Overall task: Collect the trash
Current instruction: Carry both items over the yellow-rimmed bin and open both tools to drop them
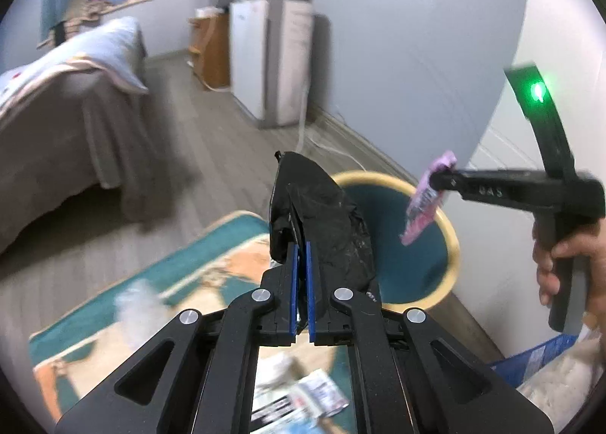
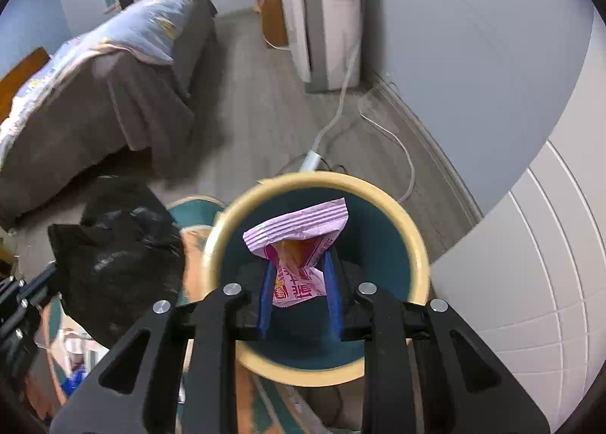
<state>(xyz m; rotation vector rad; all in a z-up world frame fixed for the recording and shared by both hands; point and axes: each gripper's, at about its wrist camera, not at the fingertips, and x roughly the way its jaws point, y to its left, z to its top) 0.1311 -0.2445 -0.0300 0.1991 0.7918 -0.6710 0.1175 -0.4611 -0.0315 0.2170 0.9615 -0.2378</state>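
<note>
The left claw (image 1: 301,263) is clenched on a crumpled black bag (image 1: 322,222), its blue pads (image 1: 293,282) pinched tight with the plastic bunched up above and beside them. The right claw (image 2: 299,282) is grasping a pink wrapper (image 2: 299,244); its blue pads (image 2: 267,294) stand a little apart with the wrapper's lower end pressed between them and the ribbed top edge fanning out above. In the right wrist view the wrapper hangs directly over the mouth of a round bin (image 2: 416,244), teal inside with a cream rim, which stands on the floor (image 2: 246,123) partly on a teal and orange rug (image 1: 212,248). The left wrist view shows the same bin just behind the black bag, with the right claw coming in from the right, held by a hand (image 1: 568,263), the wrapper dangling above the bin's far rim. More trash lies on the rug near the left claw: a blurred clear plastic piece (image 1: 136,305) and a printed blue-and-white packet (image 1: 303,400). In the right wrist view the black bag sits left of the bin, just beside its rim. A bed (image 2: 106,85) with a brown skirt stands to the left, a white appliance (image 2: 325,17) against the wall behind, and a hose (image 2: 333,119) trails from it across the floor towards the bin.
</note>
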